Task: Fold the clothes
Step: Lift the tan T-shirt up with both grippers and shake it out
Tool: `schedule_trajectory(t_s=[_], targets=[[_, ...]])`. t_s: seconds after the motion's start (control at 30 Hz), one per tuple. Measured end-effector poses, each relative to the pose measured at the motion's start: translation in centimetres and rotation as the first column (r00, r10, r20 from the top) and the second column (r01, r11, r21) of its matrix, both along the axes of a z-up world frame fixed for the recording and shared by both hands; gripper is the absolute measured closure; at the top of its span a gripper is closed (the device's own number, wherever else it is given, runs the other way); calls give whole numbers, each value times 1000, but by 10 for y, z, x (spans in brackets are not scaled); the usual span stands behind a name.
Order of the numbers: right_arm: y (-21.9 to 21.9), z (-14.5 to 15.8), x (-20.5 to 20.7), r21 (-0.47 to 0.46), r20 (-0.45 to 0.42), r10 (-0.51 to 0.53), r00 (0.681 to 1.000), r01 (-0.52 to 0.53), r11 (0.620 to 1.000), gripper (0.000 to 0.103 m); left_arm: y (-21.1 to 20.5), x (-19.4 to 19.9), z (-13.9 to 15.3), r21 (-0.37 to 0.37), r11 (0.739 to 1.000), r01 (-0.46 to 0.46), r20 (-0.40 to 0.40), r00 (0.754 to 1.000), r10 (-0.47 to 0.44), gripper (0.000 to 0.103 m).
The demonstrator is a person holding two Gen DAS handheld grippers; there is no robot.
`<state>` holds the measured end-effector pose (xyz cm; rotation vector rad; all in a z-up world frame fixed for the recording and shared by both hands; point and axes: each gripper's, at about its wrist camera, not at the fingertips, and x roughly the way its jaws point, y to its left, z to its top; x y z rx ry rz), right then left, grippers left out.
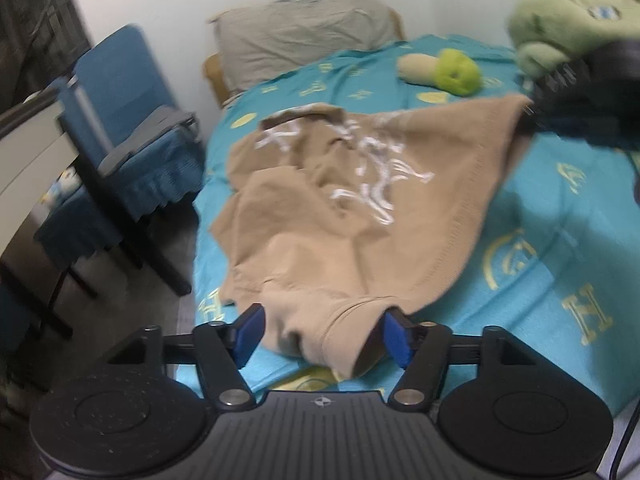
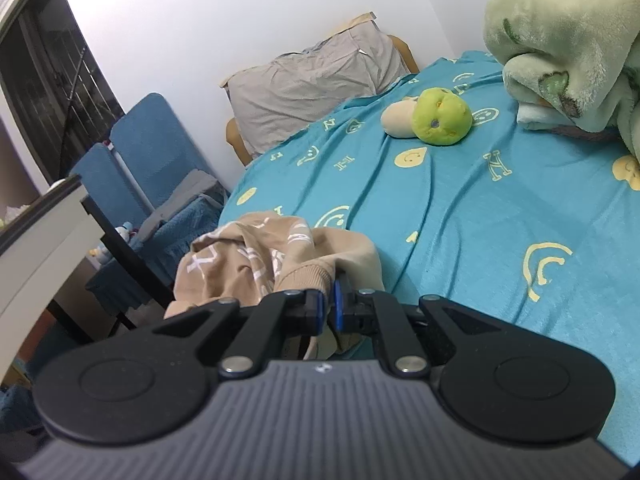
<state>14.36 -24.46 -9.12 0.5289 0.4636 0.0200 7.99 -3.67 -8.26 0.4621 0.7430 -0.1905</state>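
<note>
A tan top (image 1: 340, 216) is spread crumpled on the bed (image 1: 540, 240). Its hem is pinched by the right gripper (image 2: 328, 308); a cuff lies between the open left gripper (image 1: 324, 334). Soft, light, limp fabric is best taken at ribbed edges.

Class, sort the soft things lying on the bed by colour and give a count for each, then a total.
Tan: 1, the sweater
Grey: 1, the pillow
Pale green: 1, the big plush
Lime green and cream: 1, the small plush
Total: 4
</note>
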Motion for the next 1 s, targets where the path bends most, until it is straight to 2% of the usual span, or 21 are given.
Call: schedule_trajectory(t_s=[0.1, 0.17, 0.23, 0.3, 0.37, 0.47, 0.57, 0.67, 0.77, 0.83, 0.9, 0.97, 1.0], targets=[[1, 5, -4, 11, 35, -2, 999, 2, 1000, 94, -16, 3, -14, 93, 994, 54, 3, 999, -55, 32], [0, 10, -9, 14, 75, -10, 997, 9, 1000, 94, -24, 8, -25, 178, 983, 50, 22, 998, -55, 32], [0, 16, -13, 17, 115, -17, 993, 16, 1000, 94, -25, 15, -31, 223, 975, 8, 56, 998, -21, 32], [0, 20, -17, 9, 150, -29, 988, 28, 1000, 94, -19, 23, -29, 221, 973, -61, 99, 994, 40, 31], [-1, 22, -19, -11, 153, -50, 987, 52, 999, 94, -7, 27, -17, 153, 978, -140, 153, 981, 117, 31], [-3, 18, -15, -36, 117, -81, 990, 86, 996, 94, 16, 29, 8, -3, 966, -259, 231, 940, 253, 31], [-6, 8, -8, -52, 54, -92, 994, 95, 994, 93, 40, 24, 34, -190, 914, -358, 287, 870, 400, 30], [-8, -4, -1, -65, -14, -93, 996, 92, 994, 91, 59, 19, 53, -323, 859, -398, 294, 820, 491, 27], [1, -19, 12, -120, -114, -57, 992, 43, 992, 81, 66, 13, 62, -356, 838, -415, 313, 792, 525, 27], [4, -33, 20, -149, -197, -53, 979, 24, 989, 51, 69, 10, 66, -364, 825, -432, 326, 771, 548, 27], [4, -47, 26, -160, -281, -65, 958, 20, 987, 42, 75, 8, 68, -396, 805, -442, 316, 758, 571, 27], [-4, -48, 23, -108, -256, -84, 963, 58, 992, 43, 80, 5, 69, -440, 782, -441, 298, 750, 591, 27], [-6, -41, 19, -109, -216, -110, 970, 87, 990, 43, 82, 2, 69, -459, 773, -439, 297, 743, 599, 27]])
